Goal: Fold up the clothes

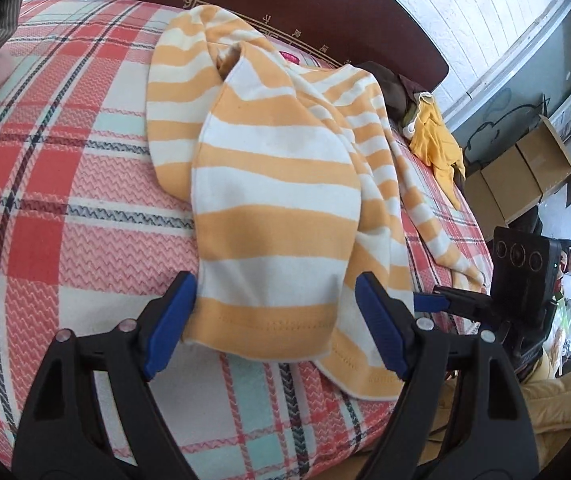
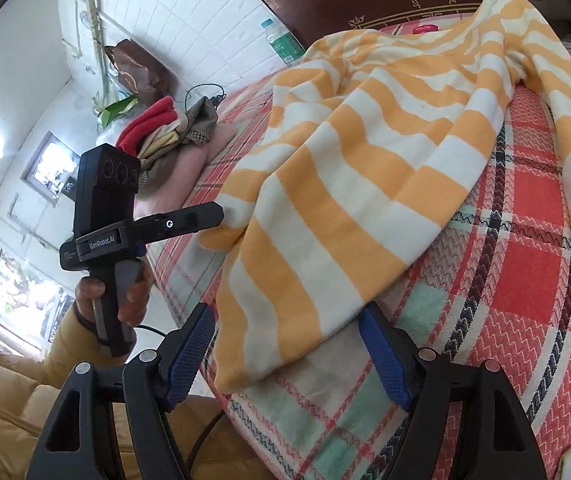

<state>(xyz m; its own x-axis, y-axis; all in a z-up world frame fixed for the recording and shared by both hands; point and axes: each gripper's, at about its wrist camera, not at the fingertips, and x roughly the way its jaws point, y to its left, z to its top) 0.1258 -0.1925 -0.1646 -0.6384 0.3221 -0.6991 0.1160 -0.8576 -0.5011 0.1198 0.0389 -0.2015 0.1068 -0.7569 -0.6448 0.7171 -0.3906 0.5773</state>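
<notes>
An orange and white striped garment (image 1: 273, 184) lies crumpled on the plaid bed cover (image 1: 65, 184). My left gripper (image 1: 273, 316) is open, with its blue pads (image 1: 169, 320) either side of the garment's hemmed corner at the bed's near edge. My right gripper (image 2: 289, 344) is open too, its jaws straddling another hem corner of the same garment (image 2: 349, 184). The left gripper (image 2: 205, 216) shows in the right wrist view at the left, and the right gripper (image 1: 433, 302) in the left wrist view at the right.
A dark wooden headboard (image 1: 325, 4) stands at the far end. A pile of clothes (image 2: 173, 132) sits on a pink pillow. A yellow garment (image 1: 437, 140) lies at the bed's right edge, with cardboard boxes (image 1: 525, 172) beyond. A water bottle (image 2: 281, 42) stands by the headboard.
</notes>
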